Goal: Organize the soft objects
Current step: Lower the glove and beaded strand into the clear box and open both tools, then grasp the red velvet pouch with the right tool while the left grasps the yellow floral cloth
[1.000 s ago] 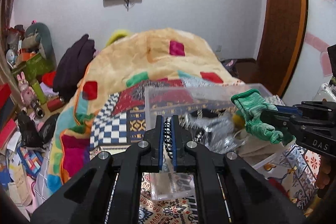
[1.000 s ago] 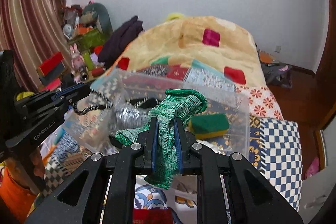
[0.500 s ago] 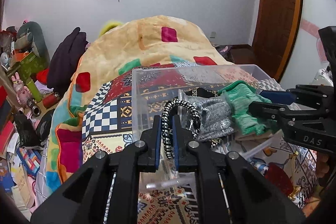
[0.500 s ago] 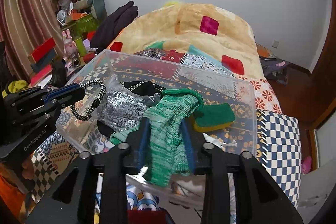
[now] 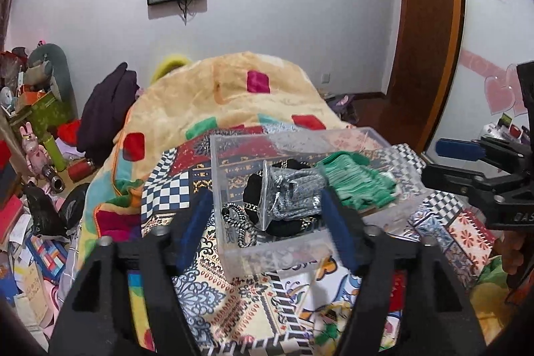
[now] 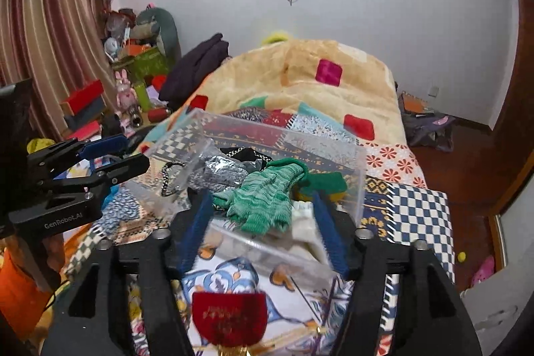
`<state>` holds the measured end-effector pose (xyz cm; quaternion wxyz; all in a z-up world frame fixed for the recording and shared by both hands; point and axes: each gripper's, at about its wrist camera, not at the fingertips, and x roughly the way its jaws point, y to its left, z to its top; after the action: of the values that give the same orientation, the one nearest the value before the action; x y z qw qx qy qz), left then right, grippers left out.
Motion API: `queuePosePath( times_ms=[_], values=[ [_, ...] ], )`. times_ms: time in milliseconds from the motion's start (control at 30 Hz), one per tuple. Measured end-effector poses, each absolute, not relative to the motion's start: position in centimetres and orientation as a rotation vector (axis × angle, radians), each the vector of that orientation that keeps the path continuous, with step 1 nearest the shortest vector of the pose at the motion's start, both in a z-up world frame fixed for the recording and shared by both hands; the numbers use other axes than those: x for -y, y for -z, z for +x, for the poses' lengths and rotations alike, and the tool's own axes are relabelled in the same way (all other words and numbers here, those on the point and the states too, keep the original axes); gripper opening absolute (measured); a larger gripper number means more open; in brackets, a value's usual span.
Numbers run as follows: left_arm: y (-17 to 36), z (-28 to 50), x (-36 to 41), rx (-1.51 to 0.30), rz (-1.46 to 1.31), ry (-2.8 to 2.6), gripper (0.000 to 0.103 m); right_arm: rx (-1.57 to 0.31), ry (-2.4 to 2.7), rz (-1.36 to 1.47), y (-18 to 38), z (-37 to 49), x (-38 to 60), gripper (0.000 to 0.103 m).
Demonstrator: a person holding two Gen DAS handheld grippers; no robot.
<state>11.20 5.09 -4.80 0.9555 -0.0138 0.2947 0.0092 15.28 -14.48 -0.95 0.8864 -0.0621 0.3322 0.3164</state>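
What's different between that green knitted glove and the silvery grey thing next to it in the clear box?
The green knitted glove is bare wool, striped in shades of green; the silvery grey bundle is speckled grey and wrapped in a clear plastic bag. The glove lies toward the box's right side with its fingers spread; the bundle sits toward the left as a compact lump. Both are soft items resting inside the clear plastic box, and neither tool holds them.
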Motion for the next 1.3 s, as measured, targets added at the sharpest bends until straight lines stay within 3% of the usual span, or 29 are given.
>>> queuePosePath(
  times_ms=[133,200,867,900,967,1100,1300],
  values=[
    [4.3,9.5,-4.6,-0.583,-0.033,-0.016,0.095,-0.671,-0.652,-0.118,0.5,13.7,15.8,0.076],
    [4.6,8.7,-4.3,-0.588,-0.039,-0.011,0.099,-0.680,-0.655,-0.110,0.7,13.1,16.4,0.079],
    [13.6,7.0,-0.9,-0.831,0.001,0.046,0.099,-0.957,-0.700,-0.148,10.6,11.5,14.7,0.076],
    [13.7,7.0,-0.6,-0.827,0.011,0.050,0.098,-0.960,-0.703,-0.153,10.6,11.4,14.6,0.074],
    [13.9,6.9,0.0,-0.828,0.037,0.063,0.084,-0.972,-0.716,-0.159,11.0,11.3,14.4,0.062],
    [14.6,7.2,0.5,-0.852,0.044,0.094,0.069,-0.985,-0.729,-0.172,11.5,11.2,14.0,0.049],
    [15.0,7.2,0.8,-0.868,0.009,0.161,0.036,-0.966,-0.730,-0.167,11.3,11.0,14.2,0.025]
  ],
)
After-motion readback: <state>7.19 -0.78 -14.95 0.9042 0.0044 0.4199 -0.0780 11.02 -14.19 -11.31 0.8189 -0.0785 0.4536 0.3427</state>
